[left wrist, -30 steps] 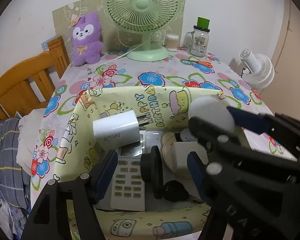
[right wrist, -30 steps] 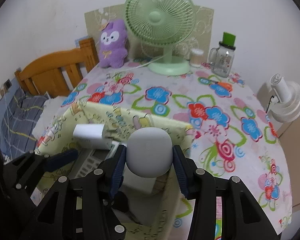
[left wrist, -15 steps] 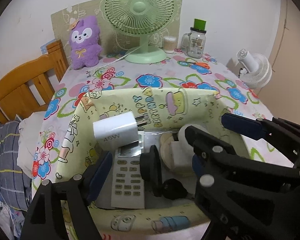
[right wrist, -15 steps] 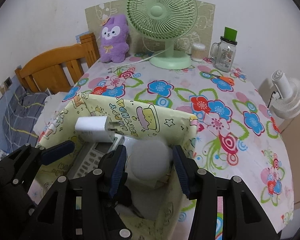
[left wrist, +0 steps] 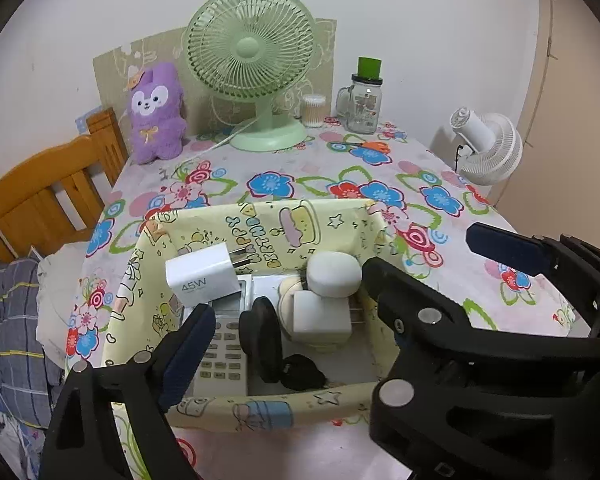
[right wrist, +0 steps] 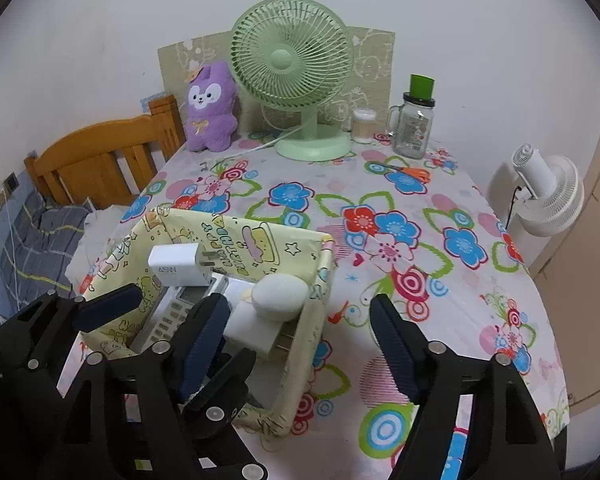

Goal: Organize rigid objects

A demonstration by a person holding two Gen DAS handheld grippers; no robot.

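Right wrist: we see both grippers, left [right wrist: 166, 306] and right [right wrist: 298, 334], just opening, empty; case [right wrist: 280, 291] in box [right wrist: 300, 344].

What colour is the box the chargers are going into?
Pale yellow with cartoon birthday prints, the box shows best in the left wrist view.

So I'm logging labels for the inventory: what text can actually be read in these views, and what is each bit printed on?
"45W": on the side of the white charger propped in the box.
"HAPPY BIRTHDAY": on the inner wall of the yellow patterned box.
Remote control: button markings too small to read.
Glass jar with green lid: a printed design, not legible.
Nothing else readable.
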